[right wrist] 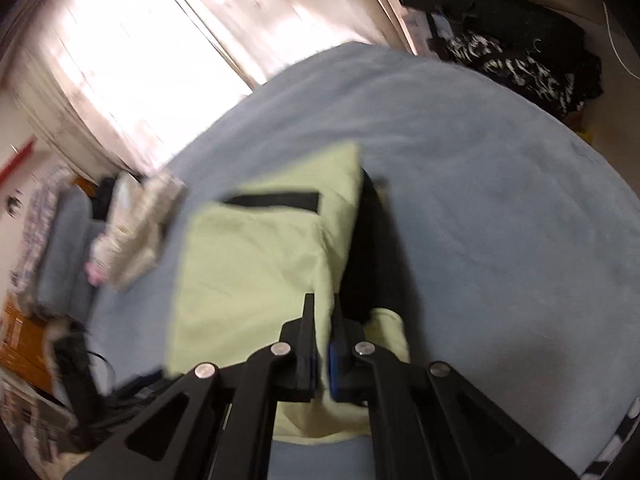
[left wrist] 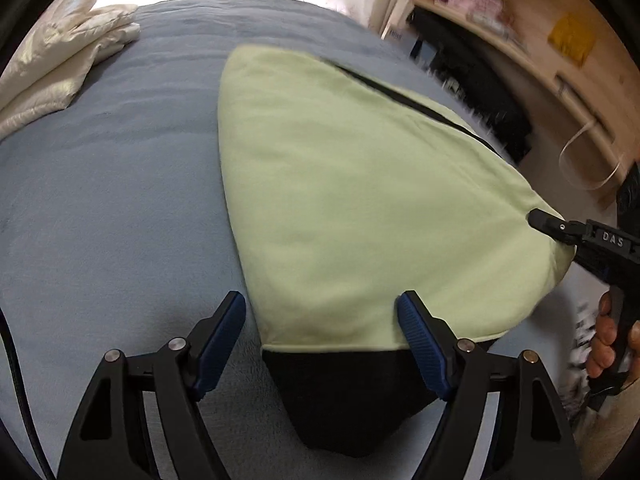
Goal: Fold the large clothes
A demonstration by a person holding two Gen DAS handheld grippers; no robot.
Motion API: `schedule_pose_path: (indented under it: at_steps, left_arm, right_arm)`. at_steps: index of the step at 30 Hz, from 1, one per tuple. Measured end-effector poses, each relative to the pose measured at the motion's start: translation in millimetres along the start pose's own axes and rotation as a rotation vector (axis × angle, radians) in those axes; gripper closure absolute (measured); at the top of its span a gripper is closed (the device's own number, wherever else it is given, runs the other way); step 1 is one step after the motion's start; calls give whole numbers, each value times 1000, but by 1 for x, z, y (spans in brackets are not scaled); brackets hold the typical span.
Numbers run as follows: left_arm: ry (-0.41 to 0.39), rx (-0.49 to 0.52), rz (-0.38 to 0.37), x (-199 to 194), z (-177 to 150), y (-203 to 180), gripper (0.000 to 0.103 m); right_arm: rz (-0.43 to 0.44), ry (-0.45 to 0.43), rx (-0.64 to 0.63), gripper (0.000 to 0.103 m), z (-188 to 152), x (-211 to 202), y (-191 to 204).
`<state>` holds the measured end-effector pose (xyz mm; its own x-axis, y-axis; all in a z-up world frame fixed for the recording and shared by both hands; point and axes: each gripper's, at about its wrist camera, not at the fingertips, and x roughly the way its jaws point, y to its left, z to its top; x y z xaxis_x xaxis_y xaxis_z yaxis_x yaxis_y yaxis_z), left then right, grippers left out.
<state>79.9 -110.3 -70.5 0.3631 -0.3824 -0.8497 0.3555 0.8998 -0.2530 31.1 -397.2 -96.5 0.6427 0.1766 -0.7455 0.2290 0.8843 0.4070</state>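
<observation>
A pale green garment (left wrist: 360,184) with black parts lies spread on the blue bed cover (left wrist: 112,208). A black section (left wrist: 344,396) shows under its near hem. My left gripper (left wrist: 320,312) stands open just above that near hem, with the left corner of the cloth between its blue pads (left wrist: 420,336). My right gripper (left wrist: 538,220) is at the garment's right edge, held by a hand (left wrist: 608,344). In the right wrist view my right gripper (right wrist: 323,312) is shut on a fold of the green garment (right wrist: 248,264), which bunches up between the fingers.
A cream quilt (left wrist: 68,64) is heaped at the bed's far left corner. Wooden shelves (left wrist: 560,52) and dark clothes (right wrist: 520,60) stand beyond the bed's right side. A bright curtained window (right wrist: 152,60) is behind the bed. Clutter lies left of the bed in the right wrist view.
</observation>
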Motion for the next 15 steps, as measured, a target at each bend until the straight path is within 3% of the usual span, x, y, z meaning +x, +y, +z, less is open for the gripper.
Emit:
schedule_pose_path:
  at_steps: [2,6,8,10,15]
  left_arm:
    - [-1,22,21,5,-5,-3,26]
    - [6,-5,-17,-1,-1,3,26]
    - [31,-20,-49,-5,5,7,26]
    - [22,-32,-63,-9,13,10,26]
    - [-9,-99,-51,-5,51,19,26]
  right_arm:
    - [-34,61,-1,99,-11,23,-10]
    - [55,51,99,94,-1,15,-20]
    - [72,26,122,86,11,7,-23]
    - [74,-1,135,69,27,4,-26]
    - [70,23,148,68,70,32,-28]
